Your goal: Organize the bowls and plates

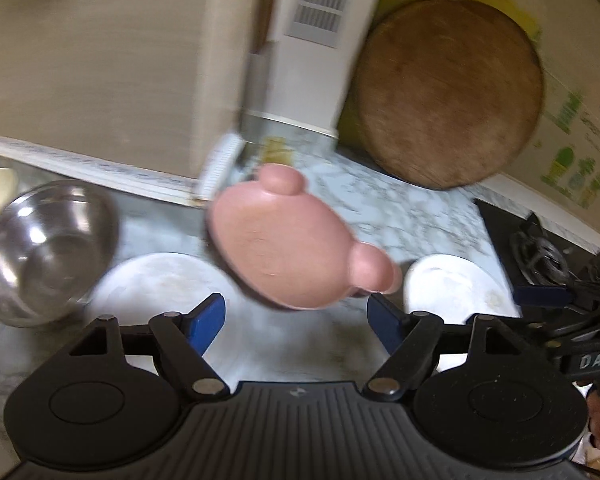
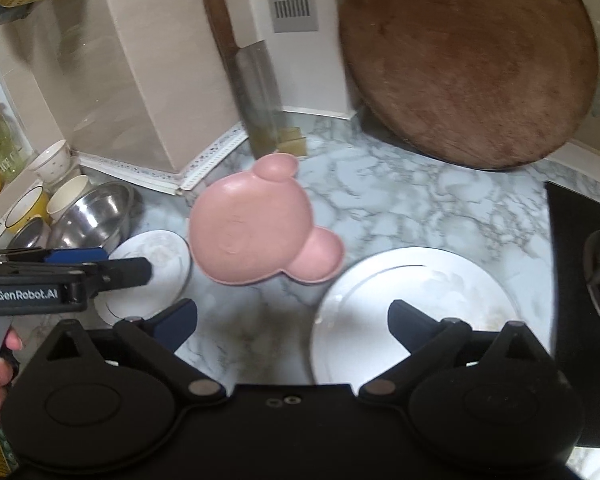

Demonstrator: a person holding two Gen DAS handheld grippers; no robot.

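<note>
A pink bear-shaped plate (image 1: 288, 240) (image 2: 256, 232) lies on the marble counter between two white plates. One white plate (image 1: 160, 288) (image 2: 152, 276) is to its left, the other (image 1: 456, 288) (image 2: 412, 312) to its right. A steel bowl (image 1: 44, 248) (image 2: 96, 216) stands at the left. My left gripper (image 1: 296, 320) is open and empty, just short of the pink plate. My right gripper (image 2: 292, 324) is open and empty, over the near edge of the right white plate. The left gripper also shows in the right wrist view (image 2: 100, 268), over the left white plate.
A round wooden cutting board (image 1: 448, 92) (image 2: 468, 60) leans on the back wall. A cleaver (image 2: 252, 76) stands in the corner. Cups (image 2: 56, 196) sit at the far left. A black gas stove (image 1: 540, 248) (image 2: 584, 264) borders the counter on the right.
</note>
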